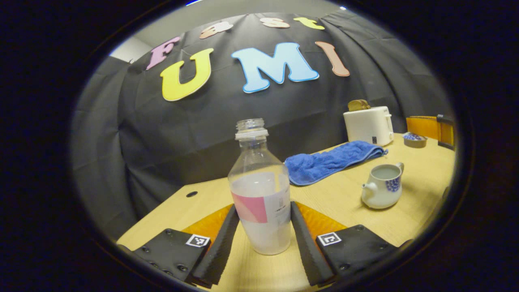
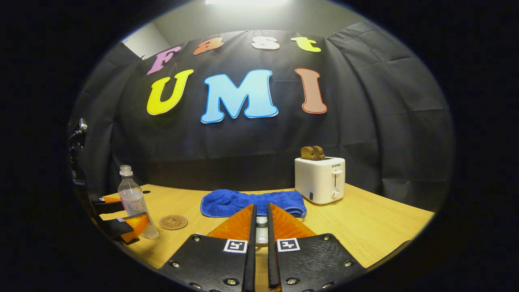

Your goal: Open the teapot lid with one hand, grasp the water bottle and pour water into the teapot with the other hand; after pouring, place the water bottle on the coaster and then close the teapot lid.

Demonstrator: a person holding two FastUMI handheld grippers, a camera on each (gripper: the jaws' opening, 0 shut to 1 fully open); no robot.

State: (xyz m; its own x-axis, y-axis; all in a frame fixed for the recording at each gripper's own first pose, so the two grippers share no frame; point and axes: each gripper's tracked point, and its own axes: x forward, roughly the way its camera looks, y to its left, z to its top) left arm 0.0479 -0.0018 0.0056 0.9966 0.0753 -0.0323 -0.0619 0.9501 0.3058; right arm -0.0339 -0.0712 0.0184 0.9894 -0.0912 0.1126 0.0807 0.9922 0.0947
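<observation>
In the left gripper view, the left hand-held gripper (image 1: pixel 265 227) stands spread around the water bottle (image 1: pixel 261 190), one finger on each side of its lower body; whether the pads already press the plastic I cannot tell. The bottle is upright on the counter (image 1: pixel 348 194), uncapped and partly full. That open neck is the main risk: a squeeze on thin plastic, or a tilt before reaching the pot, could slop water onto the wood.

Farther right sits the teapot (image 1: pixel 383 185), lid off, its mouth small. A hasty pour could miss it or overfill it, since liquid seems to lie inside.

In the right gripper view, the right hand-held gripper (image 2: pixel 261 231) is clenched on a small pale knob, probably the teapot lid (image 2: pixel 262 222); held by so little, it could slip and chip.

To the left, the coaster (image 2: pixel 173 222) lies just beside the bottle. It is a small target, so an off-centre landing may tip the bottle.

Behind are a blue towel (image 2: pixel 243 202) and a toaster (image 2: pixel 320 179).
</observation>
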